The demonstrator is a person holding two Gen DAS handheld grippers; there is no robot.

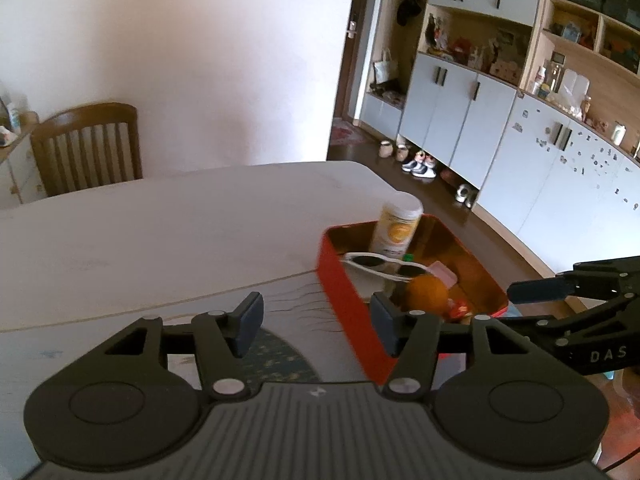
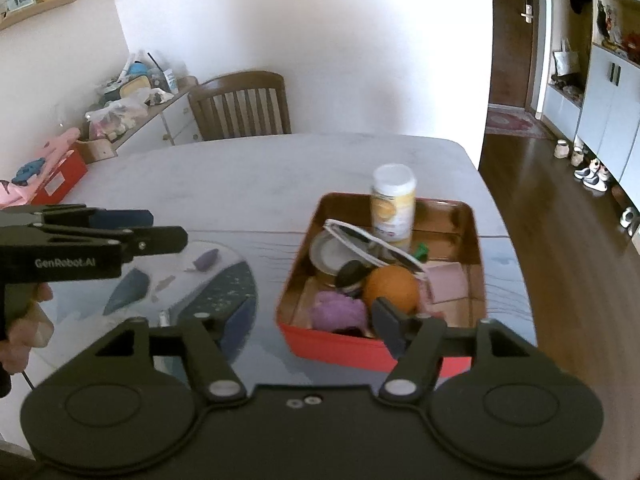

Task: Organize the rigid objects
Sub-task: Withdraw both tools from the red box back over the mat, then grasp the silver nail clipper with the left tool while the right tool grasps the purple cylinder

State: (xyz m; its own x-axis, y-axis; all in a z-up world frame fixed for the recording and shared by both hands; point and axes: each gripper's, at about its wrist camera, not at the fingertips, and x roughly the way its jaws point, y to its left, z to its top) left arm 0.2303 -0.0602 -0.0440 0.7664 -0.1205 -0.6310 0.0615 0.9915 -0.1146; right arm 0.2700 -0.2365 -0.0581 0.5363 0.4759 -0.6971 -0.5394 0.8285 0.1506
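We see a red tin [image 2: 360,346] with a coppery inside, holding an orange ball [image 2: 390,288], white-framed sunglasses [image 2: 372,246], a purple lump [image 2: 338,312] and a yellow-and-white bottle [image 2: 393,204]. The desk [image 2: 240,176] is pale grey; our tongs [image 2: 316,320] are black with blue pads [image 2: 238,324].

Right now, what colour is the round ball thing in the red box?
Orange. The ball sits inside the red tin, clearest in the right wrist view.

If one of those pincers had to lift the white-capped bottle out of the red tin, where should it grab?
Probably just below the cap of the bottle, coming down from above: it stands upright at the red tin's far end, its top clear above the sunglasses leaning by its base.
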